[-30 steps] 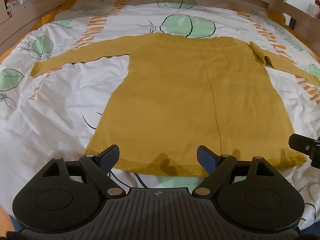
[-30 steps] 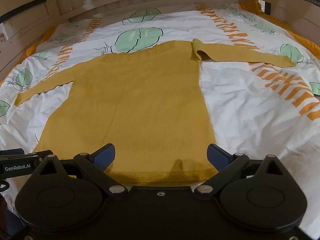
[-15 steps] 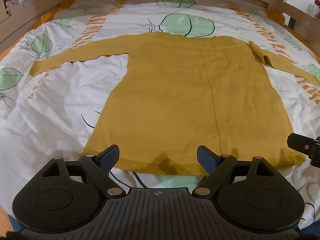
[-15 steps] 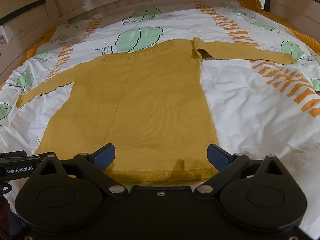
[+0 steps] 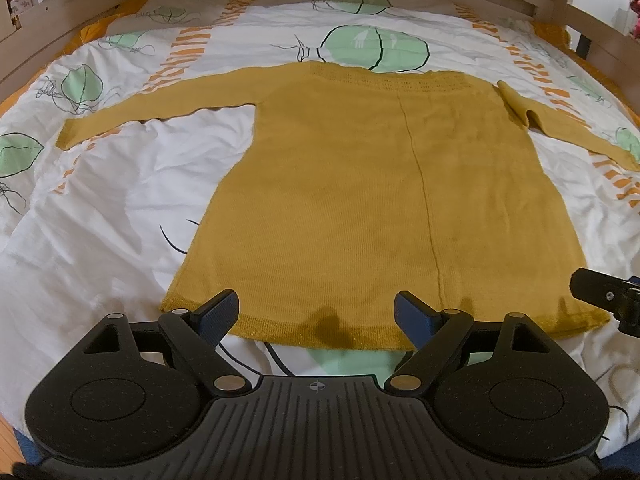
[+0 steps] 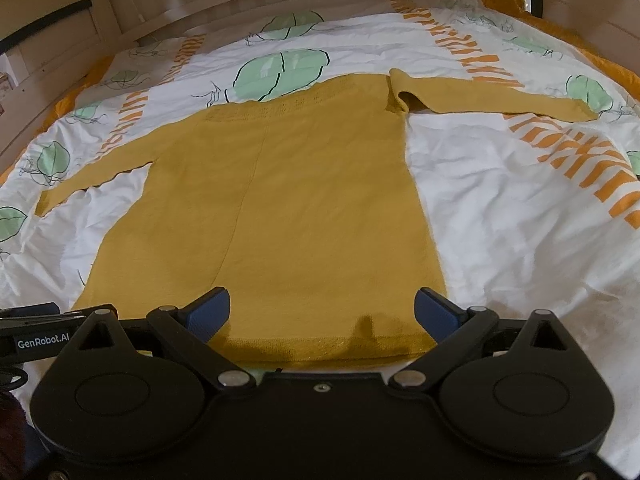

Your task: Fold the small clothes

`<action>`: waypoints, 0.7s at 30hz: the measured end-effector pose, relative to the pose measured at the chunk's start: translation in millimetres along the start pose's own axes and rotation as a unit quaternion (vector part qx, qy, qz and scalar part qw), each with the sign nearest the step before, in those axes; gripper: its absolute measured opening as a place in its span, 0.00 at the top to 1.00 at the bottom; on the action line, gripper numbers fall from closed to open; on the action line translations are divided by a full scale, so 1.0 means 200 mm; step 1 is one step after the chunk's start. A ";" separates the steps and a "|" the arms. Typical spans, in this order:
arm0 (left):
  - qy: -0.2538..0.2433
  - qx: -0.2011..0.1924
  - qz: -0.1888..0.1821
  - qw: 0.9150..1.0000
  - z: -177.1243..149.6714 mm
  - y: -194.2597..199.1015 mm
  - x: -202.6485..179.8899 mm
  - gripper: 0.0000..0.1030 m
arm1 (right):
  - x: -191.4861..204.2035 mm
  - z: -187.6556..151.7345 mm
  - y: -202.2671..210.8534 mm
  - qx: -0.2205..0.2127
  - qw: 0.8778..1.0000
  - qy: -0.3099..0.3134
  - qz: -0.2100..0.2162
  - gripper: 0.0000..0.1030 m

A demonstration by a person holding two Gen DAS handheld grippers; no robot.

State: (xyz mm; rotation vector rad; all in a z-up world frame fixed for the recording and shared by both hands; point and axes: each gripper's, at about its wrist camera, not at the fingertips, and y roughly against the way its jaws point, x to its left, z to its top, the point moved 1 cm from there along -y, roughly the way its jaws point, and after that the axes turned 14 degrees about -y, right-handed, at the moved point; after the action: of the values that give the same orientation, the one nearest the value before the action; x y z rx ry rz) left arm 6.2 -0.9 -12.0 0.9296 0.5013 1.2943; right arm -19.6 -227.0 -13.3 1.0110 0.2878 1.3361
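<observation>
Your mustard knit sweater (image 5: 360,184) lies flat on the bed's leaf-print duvet (image 5: 120,216), sleeves spread, the right sleeve (image 6: 480,98) kinked at the shoulder. To fold cleanly, pinch the hem (image 5: 320,330) at both corners evenly, catching only the knit and not the cover beneath. Your left hand-held gripper (image 5: 316,312) hovers low over the hem, jaws wide apart, holding nothing; your right hand-held gripper (image 6: 322,306) hovers likewise near the hem's right corner, also spread and empty.
</observation>
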 end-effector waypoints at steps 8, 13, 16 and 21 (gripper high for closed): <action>0.001 0.001 -0.005 1.000 0.01 -0.01 0.01 0.18 | -0.01 0.01 -0.02 0.007 1.000 -0.004 0.004 0.03; 0.004 -0.012 -0.016 1.000 0.01 -0.03 0.03 0.18 | -0.01 0.02 -0.05 0.017 1.000 -0.014 0.013 0.03; 0.010 -0.018 -0.031 0.999 0.03 -0.05 0.05 0.18 | -0.02 0.03 -0.08 0.024 0.999 -0.020 0.020 0.03; 0.015 -0.027 -0.042 0.999 0.06 -0.10 0.10 0.18 | -0.04 0.05 -0.13 0.029 0.999 -0.028 0.032 0.03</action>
State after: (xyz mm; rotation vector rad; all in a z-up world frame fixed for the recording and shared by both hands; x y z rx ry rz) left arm 32.4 13.5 -17.5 0.8365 0.5198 1.2417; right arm 2.3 -235.4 -29.0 1.1127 0.2558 1.3605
